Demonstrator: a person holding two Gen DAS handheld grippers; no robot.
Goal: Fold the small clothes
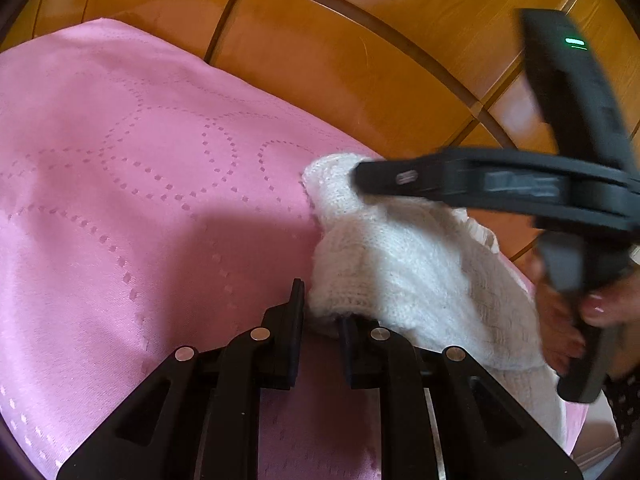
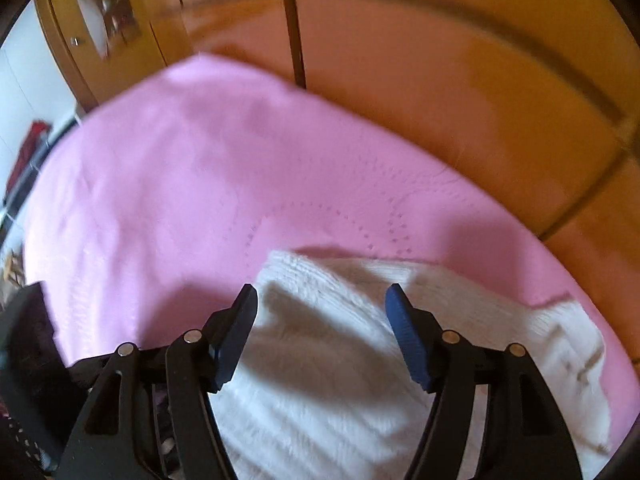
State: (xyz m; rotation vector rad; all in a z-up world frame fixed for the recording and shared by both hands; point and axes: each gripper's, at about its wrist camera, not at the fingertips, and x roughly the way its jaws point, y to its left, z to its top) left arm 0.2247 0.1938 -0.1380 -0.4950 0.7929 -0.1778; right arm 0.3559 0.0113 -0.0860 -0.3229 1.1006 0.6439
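A small white knitted garment (image 1: 404, 264) lies on a pink bedspread (image 1: 140, 184), near its right edge. My left gripper (image 1: 322, 316) is open, its fingers at the garment's near hem, with a bit of knit between them. In the left wrist view my right gripper (image 1: 362, 178) comes in from the right, its tips over the garment's far end. In the right wrist view the right gripper (image 2: 322, 300) is wide open, just above the white garment (image 2: 332, 364), with nothing held.
A wooden wardrobe (image 1: 360, 40) stands close behind the bed. The bedspread (image 2: 180, 184) stretches away to the left. A hand (image 1: 568, 320) holds the right gripper's handle. Dark items (image 2: 28, 152) stand far left in the right wrist view.
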